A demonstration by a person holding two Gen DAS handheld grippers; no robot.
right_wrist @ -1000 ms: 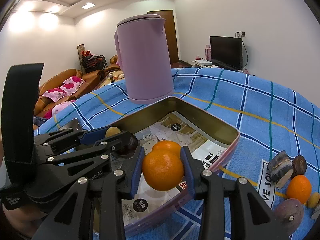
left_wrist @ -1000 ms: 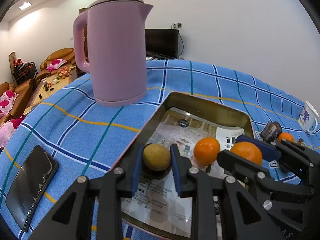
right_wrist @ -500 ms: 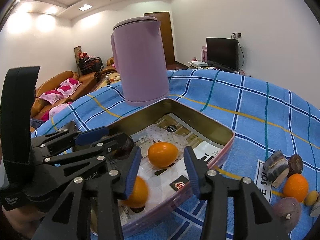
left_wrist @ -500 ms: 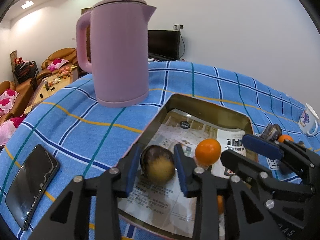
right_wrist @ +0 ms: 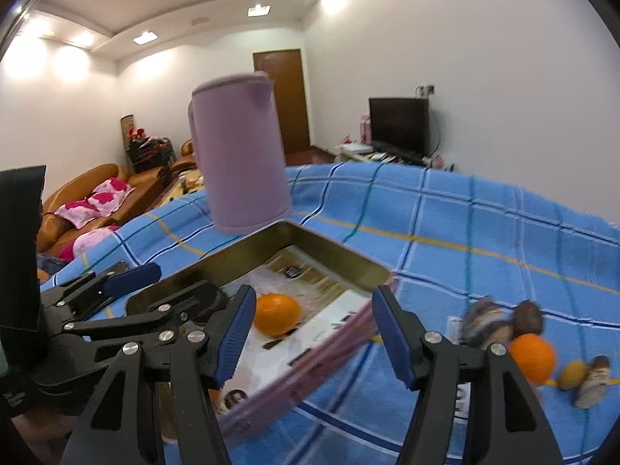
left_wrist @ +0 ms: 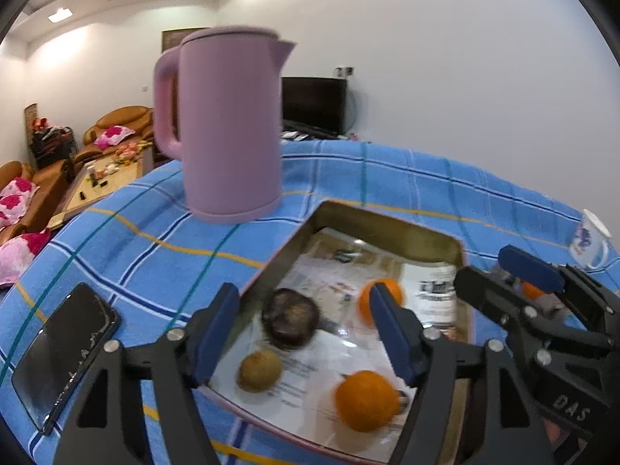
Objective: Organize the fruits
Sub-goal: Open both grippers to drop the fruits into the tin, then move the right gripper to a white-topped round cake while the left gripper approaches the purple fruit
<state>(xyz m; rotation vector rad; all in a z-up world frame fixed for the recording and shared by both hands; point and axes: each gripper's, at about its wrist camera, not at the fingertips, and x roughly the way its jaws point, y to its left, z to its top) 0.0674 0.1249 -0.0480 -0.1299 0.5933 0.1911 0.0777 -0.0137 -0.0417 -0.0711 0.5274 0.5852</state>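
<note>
A paper-lined metal tin (left_wrist: pixel 381 220) (right_wrist: pixel 329 250) sits on the blue checked cloth. In the left wrist view it holds a small tan fruit (left_wrist: pixel 259 370), a dark purple fruit (left_wrist: pixel 290 321) and two oranges (left_wrist: pixel 364 401) (left_wrist: pixel 378 296). My left gripper (left_wrist: pixel 306 335) hangs over the tin, its jaws opening with nothing pressed between the pads. My right gripper (right_wrist: pixel 314 333) stands over the tin's right rim, jaws opening and empty; an orange (right_wrist: pixel 276 313) lies in the tin behind it. Loose fruit remains on the cloth at right: an orange (right_wrist: pixel 531 358) and several dark and tan pieces (right_wrist: pixel 500 323).
A tall pink kettle (left_wrist: pixel 226 124) stands just behind the tin. A black phone (left_wrist: pixel 62 352) lies on the cloth at the left. A white mug (left_wrist: pixel 591 240) is at the far right edge. Beyond the table are sofas and a television.
The left gripper let go of the tan fruit, which now lies in the tin. The right gripper released its orange into the tin and swung right. Both jaws have spread wider.
</note>
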